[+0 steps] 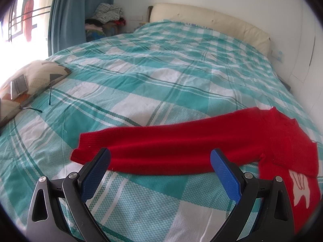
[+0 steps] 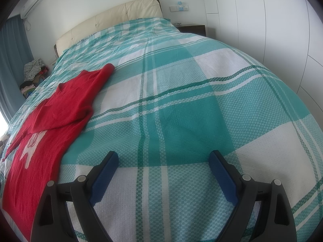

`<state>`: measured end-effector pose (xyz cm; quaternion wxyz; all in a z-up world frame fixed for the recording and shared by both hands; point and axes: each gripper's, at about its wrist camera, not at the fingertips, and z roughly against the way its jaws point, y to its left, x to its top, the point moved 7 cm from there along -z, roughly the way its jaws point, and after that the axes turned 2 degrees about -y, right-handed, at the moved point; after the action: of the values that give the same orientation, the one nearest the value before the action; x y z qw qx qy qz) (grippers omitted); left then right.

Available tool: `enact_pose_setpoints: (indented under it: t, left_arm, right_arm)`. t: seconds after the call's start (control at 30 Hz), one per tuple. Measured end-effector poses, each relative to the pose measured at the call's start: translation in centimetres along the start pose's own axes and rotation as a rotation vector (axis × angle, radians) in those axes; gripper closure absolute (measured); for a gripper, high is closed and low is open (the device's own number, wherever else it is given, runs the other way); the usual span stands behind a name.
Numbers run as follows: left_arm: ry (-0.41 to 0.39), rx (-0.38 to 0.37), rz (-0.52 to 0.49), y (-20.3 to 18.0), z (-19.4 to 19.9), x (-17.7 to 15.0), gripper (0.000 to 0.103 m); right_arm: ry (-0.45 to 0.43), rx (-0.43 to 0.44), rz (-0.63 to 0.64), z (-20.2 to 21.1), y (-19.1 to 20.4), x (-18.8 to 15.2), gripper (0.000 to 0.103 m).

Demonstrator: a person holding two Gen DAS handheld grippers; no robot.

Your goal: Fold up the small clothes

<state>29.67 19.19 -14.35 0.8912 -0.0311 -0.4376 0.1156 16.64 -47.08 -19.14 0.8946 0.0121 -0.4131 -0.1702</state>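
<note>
Sweater in red knit lies flat on the bed, which is covered by a teal and white checked blanket. In the left wrist view one sleeve stretches across the lower middle of the frame, its ribbed cuff toward the lower left, while the body with a white figure on its front sits at the lower right edge. The left gripper hovers with its blue-padded jaws spread wide, their tips overlapping the near edge of that sleeve in the picture; whether they touch the knit cannot be told, and nothing is held between them. In the right wrist view the sweater fills the left side of the frame, the other sleeve folded or angled up toward the upper left, the white figure showing at the left edge. The right gripper is also wide open and empty, held over bare blanket at the lower middle, well apart from the sweater. A patterned pillow rests at the left edge of the left wrist view. A cream headboard runs along the top of the bed, and a heap of clothes sits beside a blue curtain in the upper left.
</note>
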Motion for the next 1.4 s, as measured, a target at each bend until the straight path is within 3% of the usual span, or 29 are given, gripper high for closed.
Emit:
enact_pose_setpoints:
  t: [0.2,0.37,0.43,0.6,0.73,0.8,0.83,0.87,0.93,1.03,1.13,1.27,1.4]
  left_arm:
    - [0.046,-0.052,0.22,4.2,-0.3,0.3,0.004]
    - [0.056,-0.045,0.532,13.1,-1.0,1.7,0.004]
    - [0.092,-0.037,0.55,15.5,-1.6,1.9,0.004]
    - [0.325,-0.079,0.427,15.3,-5.0,0.7,0.008]
    - [0.384,-0.075,0.378,14.6,-5.7,-0.3,0.014]
    - [0.396,-0.073,0.315,13.8,-5.6,-0.6,0.026]
    - [0.406,-0.063,0.274,13.3,-5.6,-0.8,0.042]
    - [0.413,-0.047,0.234,12.9,-5.7,-1.0,0.066]
    - [0.415,-0.021,0.179,12.3,-5.0,-0.9,0.092]
    - [0.345,-0.015,0.135,11.1,-2.2,1.8,0.098]
    - [0.226,-0.086,0.068,6.9,2.4,6.8,0.098]
    - [0.098,-0.236,-0.074,-3.0,8.4,13.0,0.098]
    - [0.042,-0.4,-0.186,-14.6,11.7,15.9,0.098]
  right_arm:
    - [0.0,0.0,0.0,0.0,0.0,0.0,0.012]
    - [0.0,0.001,0.0,0.0,0.0,0.0,0.012]
    - [0.001,0.002,0.002,0.0,0.1,0.0,0.011]
    - [0.009,0.0,0.013,-0.4,0.4,-0.3,0.009]
    - [0.01,-0.002,0.016,-0.5,0.5,-0.3,0.008]
    - [0.01,-0.002,0.016,-0.5,0.5,-0.3,0.008]
    - [0.011,-0.002,0.016,-0.5,0.5,-0.3,0.008]
    - [0.01,-0.002,0.016,-0.5,0.5,-0.3,0.008]
    - [0.01,-0.002,0.016,-0.4,0.5,-0.3,0.008]
    - [0.012,-0.004,0.018,-0.5,0.5,-0.3,0.008]
    - [0.017,-0.011,0.025,-0.7,0.5,-0.3,0.008]
    - [0.029,-0.029,0.045,-1.0,0.8,-0.3,0.006]
    - [0.033,-0.032,0.051,-1.0,0.8,-0.3,0.005]
